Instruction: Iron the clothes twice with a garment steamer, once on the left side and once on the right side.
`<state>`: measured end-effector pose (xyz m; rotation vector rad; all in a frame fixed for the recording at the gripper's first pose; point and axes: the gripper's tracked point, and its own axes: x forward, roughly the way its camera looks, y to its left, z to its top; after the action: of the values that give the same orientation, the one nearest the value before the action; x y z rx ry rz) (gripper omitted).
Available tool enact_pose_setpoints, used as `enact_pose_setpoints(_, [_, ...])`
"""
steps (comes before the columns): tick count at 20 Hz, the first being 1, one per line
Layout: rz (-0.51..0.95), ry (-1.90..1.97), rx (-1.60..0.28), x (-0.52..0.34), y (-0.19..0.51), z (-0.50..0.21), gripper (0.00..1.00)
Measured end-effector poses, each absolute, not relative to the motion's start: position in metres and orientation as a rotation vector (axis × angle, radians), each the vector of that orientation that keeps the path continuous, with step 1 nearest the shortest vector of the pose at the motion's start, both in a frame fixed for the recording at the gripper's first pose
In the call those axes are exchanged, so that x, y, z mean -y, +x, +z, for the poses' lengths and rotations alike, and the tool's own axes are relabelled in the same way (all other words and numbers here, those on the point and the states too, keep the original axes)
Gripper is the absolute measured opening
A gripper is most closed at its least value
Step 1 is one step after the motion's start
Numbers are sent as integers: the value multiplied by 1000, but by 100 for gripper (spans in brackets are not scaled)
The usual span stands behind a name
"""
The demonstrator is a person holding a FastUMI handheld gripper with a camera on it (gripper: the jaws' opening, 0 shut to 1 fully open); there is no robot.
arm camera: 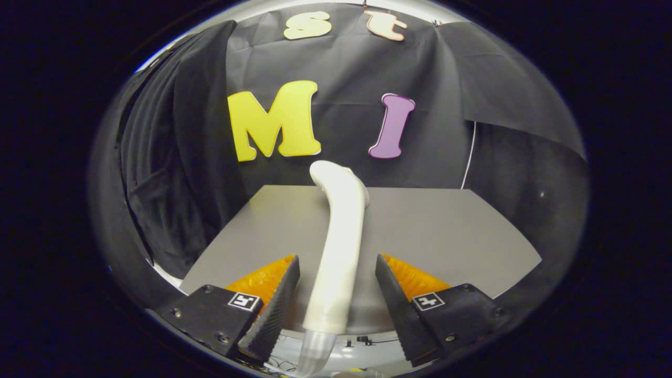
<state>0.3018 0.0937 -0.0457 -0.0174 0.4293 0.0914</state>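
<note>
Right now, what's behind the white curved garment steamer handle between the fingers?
Behind the white curved steamer handle lies a bare grey tabletop, then the black cloth wall. The handle hides a strip of table. The gripper is open, fingers flanking the handle without touching it.

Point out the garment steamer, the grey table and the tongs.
garment steamer (340, 247): gripper view, middle of its white handle, between the fingers.
grey table (451, 231): gripper view, bare top right of the steamer.
tongs (337, 278): gripper view, midway between the tips, open around the handle.
</note>
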Motion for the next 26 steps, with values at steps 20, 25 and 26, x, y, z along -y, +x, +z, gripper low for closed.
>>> enact_pose_setpoints(20, [245,223,-402,-97,291,-45,33])
enact_pose_setpoints(25, [166,262,-337,-85,267,-25,32])
enact_pose_setpoints(26, [150,264,-321,-85,262,-17,33])
